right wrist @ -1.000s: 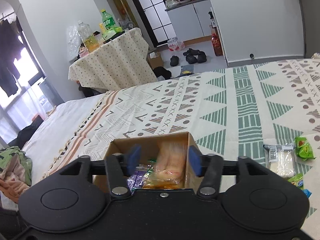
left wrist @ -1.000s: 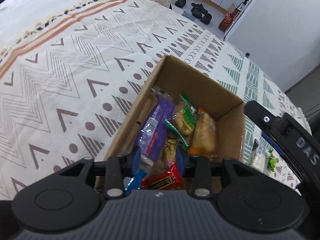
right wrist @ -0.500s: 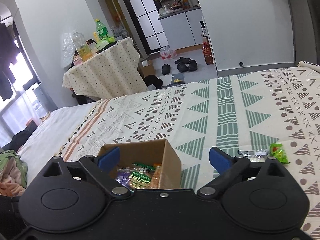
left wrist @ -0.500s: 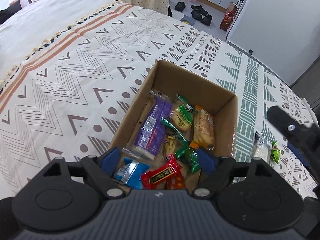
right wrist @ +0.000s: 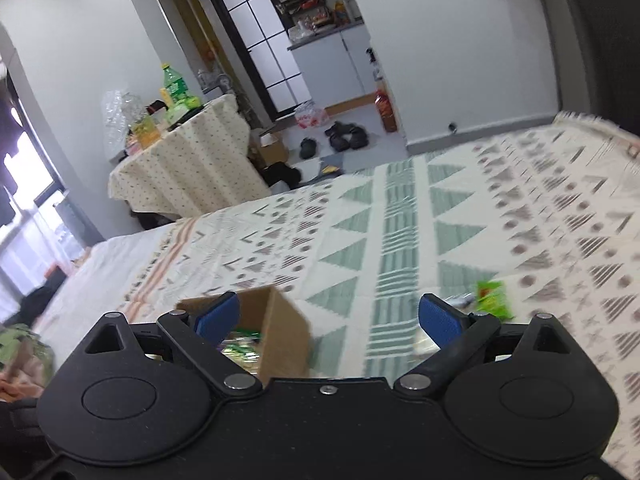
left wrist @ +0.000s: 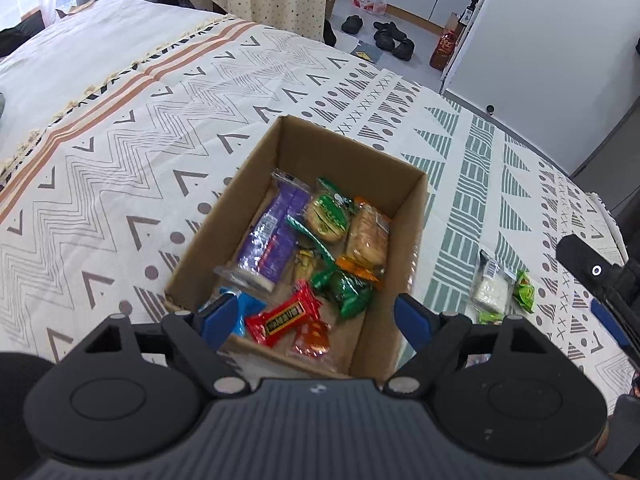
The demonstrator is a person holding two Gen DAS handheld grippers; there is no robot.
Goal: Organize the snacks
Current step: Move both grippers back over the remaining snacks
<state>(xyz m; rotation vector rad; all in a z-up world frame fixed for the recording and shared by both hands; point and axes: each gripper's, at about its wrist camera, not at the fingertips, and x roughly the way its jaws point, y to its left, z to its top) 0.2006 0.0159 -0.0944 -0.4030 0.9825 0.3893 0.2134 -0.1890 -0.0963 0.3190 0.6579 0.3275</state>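
Observation:
An open cardboard box (left wrist: 352, 152) sits on the patterned bedspread and holds several snacks: a purple pack (left wrist: 276, 232), a green round pack (left wrist: 328, 216), an orange bread pack (left wrist: 368, 236) and a red bar (left wrist: 284, 316). My left gripper (left wrist: 316, 316) is open and empty above the box's near end. A white pack (left wrist: 492, 286) and a green pack (left wrist: 526, 290) lie on the bedspread right of the box. My right gripper (right wrist: 328, 318) is open and empty, above the bed between the box (right wrist: 280, 328) and the green pack (right wrist: 492, 294).
The right gripper's body shows at the right edge of the left wrist view (left wrist: 600, 280). Beyond the bed are a draped table (right wrist: 188, 168) with bottles, shoes on the floor (right wrist: 344, 138), and a white wall.
Both grippers have opened and let snacks drop into the box. The left gripper has risen and pulled back. The right gripper has swung to the right, away from the box.

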